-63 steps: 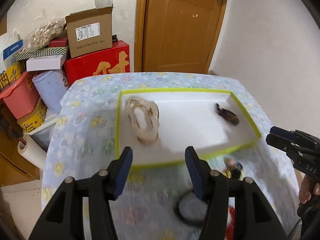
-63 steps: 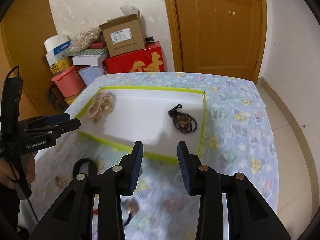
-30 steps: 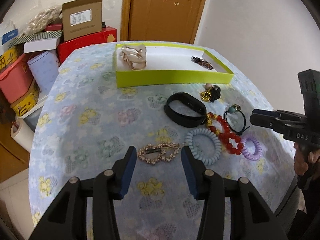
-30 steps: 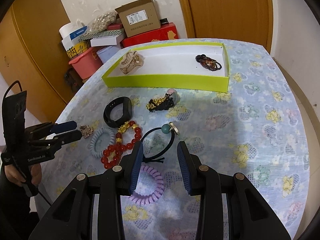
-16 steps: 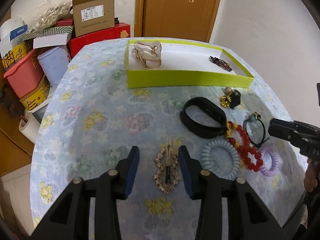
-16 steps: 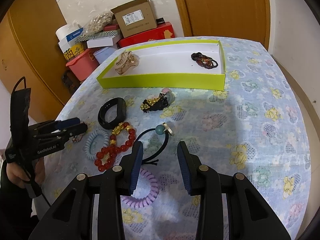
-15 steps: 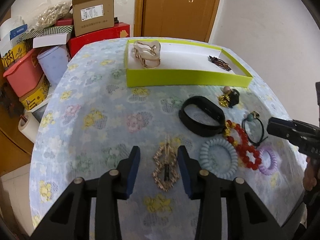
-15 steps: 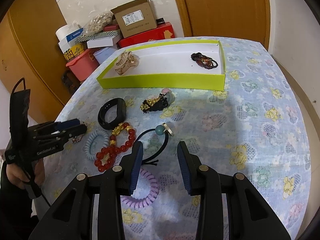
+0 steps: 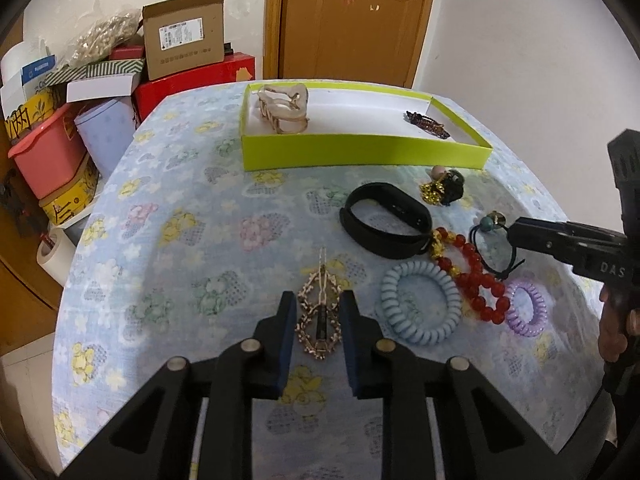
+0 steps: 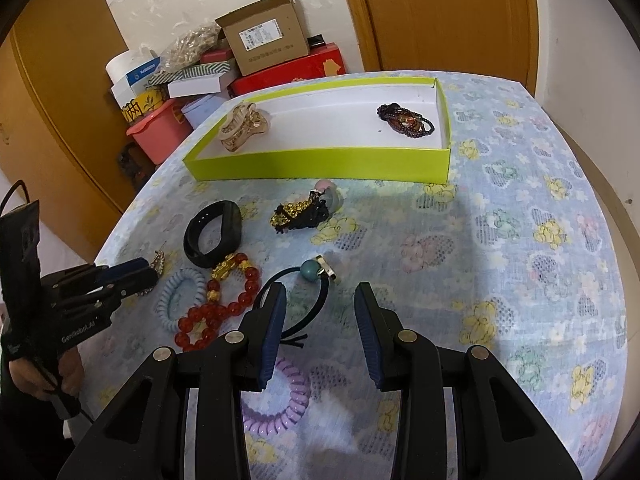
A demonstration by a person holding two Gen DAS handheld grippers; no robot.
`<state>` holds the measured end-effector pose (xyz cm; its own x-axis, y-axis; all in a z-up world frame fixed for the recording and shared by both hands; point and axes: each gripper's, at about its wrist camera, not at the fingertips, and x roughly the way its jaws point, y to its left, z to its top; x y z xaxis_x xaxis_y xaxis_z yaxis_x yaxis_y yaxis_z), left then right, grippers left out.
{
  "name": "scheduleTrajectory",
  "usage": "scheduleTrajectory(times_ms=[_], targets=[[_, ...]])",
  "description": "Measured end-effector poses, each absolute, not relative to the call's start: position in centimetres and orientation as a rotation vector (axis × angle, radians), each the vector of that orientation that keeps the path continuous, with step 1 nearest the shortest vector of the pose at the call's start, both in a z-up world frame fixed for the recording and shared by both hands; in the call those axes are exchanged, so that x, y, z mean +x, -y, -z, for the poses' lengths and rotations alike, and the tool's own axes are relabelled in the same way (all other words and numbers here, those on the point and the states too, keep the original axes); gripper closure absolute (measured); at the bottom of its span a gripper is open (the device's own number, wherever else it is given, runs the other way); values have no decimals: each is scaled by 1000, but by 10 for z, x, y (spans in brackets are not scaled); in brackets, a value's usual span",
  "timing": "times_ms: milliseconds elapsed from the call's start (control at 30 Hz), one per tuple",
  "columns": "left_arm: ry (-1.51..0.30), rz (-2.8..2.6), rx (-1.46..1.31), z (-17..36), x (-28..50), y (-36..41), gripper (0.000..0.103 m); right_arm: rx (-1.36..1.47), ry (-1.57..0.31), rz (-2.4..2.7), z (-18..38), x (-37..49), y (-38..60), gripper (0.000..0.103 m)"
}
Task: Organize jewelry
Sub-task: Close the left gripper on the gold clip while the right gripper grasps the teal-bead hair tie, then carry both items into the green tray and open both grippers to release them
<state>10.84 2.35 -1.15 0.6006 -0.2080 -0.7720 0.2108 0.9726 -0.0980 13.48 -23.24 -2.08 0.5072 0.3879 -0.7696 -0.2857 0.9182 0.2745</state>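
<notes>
My left gripper [image 9: 319, 312] has its fingers close on both sides of a gold filigree hair clip [image 9: 320, 312] lying on the flowered tablecloth; contact is unclear. A lime-green tray [image 9: 360, 156] at the far side holds a beige claw clip [image 9: 284, 108] and a dark beaded bracelet [image 9: 428, 124]. Loose on the cloth: a black band [image 9: 386, 226], red bead bracelet [image 9: 468, 272], blue coil tie [image 9: 420, 308], purple coil tie [image 9: 526, 308], black elastic with teal bead [image 10: 310, 280], gold-black piece [image 10: 304, 210]. My right gripper [image 10: 320, 316] is open and empty above the elastic.
Boxes, a pink tub [image 9: 44, 152] and a cardboard carton [image 9: 182, 40] are stacked beyond the table's far left corner. A wooden door [image 9: 352, 20] stands behind. The table's right half [image 10: 540, 240] carries only cloth.
Both grippers pulled back from the tray to the near side of the table. My left gripper moved over the gold hair clip and its jaws have narrowed around it.
</notes>
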Motion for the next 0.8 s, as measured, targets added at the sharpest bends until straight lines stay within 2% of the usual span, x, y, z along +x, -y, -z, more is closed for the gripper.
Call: scheduleTrajectory(times_ms=[233, 300, 367, 400, 433, 467, 533, 800], targets=[[-889, 250, -16, 12, 109, -24, 80, 84, -968, -404, 27, 148, 225, 67], [-891, 250, -26, 11, 109, -25, 80, 57, -966, -406, 29, 151, 221, 72], [-891, 249, -29, 11, 109, -26, 80, 34, -967, -406, 29, 152, 219, 90], [-890, 247, -30, 10, 109, -26, 80, 24, -969, -405, 30, 152, 217, 94], [-889, 246, -33, 10, 108, -27, 80, 18, -968, -404, 30, 151, 216, 95], [-887, 248, -37, 8, 108, -28, 85, 8, -965, -404, 30, 150, 215, 96], [-886, 247, -45, 6, 107, -29, 99, -1, -955, -406, 28, 147, 214, 96], [-884, 245, -63, 3, 104, -32, 99, -5, -904, -391, 9, 135, 221, 96]])
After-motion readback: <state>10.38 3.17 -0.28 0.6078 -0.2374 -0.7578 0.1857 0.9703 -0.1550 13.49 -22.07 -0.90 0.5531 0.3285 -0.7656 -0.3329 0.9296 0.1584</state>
